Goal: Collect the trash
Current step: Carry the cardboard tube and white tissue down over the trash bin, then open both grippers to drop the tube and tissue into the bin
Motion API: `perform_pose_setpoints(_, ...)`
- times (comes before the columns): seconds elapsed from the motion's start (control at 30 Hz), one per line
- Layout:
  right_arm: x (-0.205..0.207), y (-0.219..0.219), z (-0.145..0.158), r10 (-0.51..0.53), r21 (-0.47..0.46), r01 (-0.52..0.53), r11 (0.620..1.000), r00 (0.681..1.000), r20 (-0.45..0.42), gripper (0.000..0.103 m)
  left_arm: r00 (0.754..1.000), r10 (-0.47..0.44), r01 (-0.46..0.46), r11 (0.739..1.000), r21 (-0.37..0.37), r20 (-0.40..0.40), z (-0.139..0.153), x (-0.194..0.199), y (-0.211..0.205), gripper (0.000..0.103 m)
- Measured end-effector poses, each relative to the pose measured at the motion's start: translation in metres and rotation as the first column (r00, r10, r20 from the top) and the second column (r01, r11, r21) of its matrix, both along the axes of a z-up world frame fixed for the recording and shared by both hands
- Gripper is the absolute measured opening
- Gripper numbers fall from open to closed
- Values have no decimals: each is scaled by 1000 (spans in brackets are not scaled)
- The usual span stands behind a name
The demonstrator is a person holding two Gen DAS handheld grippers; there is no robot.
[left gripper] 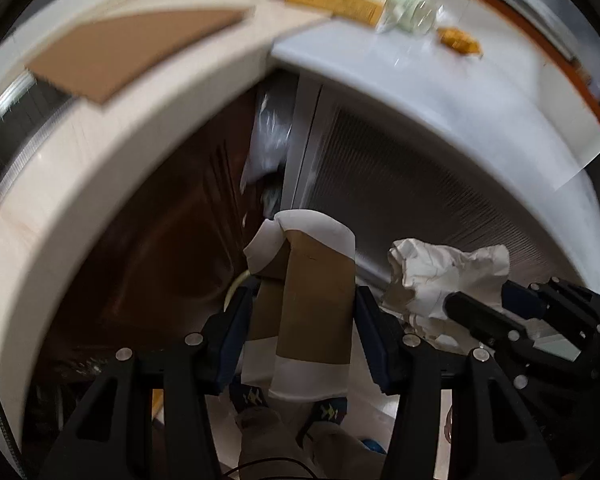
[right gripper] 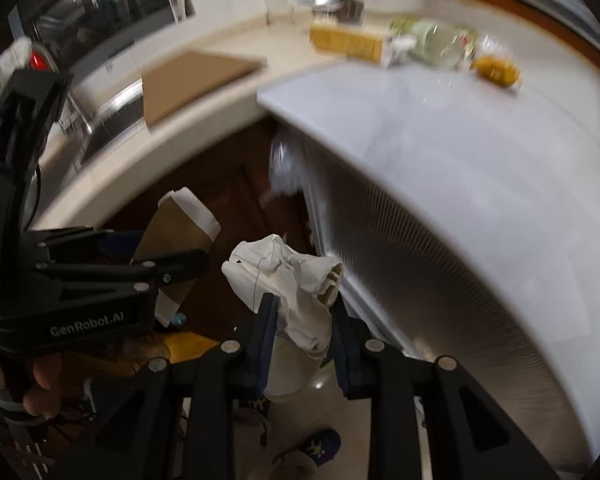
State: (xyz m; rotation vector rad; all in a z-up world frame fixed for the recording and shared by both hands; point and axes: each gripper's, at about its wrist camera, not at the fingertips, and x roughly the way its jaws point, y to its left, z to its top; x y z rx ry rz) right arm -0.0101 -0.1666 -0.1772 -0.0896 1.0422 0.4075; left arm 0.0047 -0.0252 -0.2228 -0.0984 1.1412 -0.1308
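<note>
The desk [right gripper: 228,76] is long and pale, and its front edge curves across the top of both views. A white top [right gripper: 440,152] butts against it on the right, and its near edge hangs over a ribbed front [right gripper: 440,280]. Between the two there is a dark gap [left gripper: 268,152] with something shiny stuffed in it. Below the desk edge a dark brown door [left gripper: 172,232] runs down to the floor. Both grippers hang out in front of these edges, in open space over the floor [right gripper: 340,412], which is pale and shiny. A flat brown card [left gripper: 128,52] lies on the desk, and one corner sticks out over the edge. Farther back lie a yellow box [right gripper: 346,42], a clear bottle [right gripper: 436,42] on its side and a small orange wrapper [right gripper: 496,69]. All of it looks blurred.

The left gripper [left gripper: 302,322] points steeply down. It is about half open and squeezes a brown and white paper cup [left gripper: 314,304] between its pads. The cup sticks up past the fingertips. The right gripper [right gripper: 302,320] points steeply down too, just beside the left one. It is closed most of the way on a crumpled white paper [right gripper: 296,280]. A hand [right gripper: 40,384] grips the left gripper's handle.
</note>
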Motion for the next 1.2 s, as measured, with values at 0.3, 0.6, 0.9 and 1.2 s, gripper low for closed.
perform_pose_setpoints(0.3, 8, 12, -114, -77, -52, 70, 996, 988, -134, 26, 995, -19, 21, 1000, 20, -102, -106, 19, 5, 51)
perform_pose_setpoints(0.6, 31, 11, -203, -147, -77, 134, 988, 967, -207, 26, 987, -44, 44, 999, 0, -157, -201, 64, 0, 51)
perform_pose_setpoints(0.9, 56, 16, -270, -188, -86, 172, 981, 951, -245, 27, 971, -119, 129, 991, 36, -207, -264, 84, 6, 67)
perform_pose_setpoints(1.2, 61, 21, -299, -209, -82, 193, 978, 930, -301, 28, 971, -105, 124, 989, 78, -216, -272, 83, 15, 86)
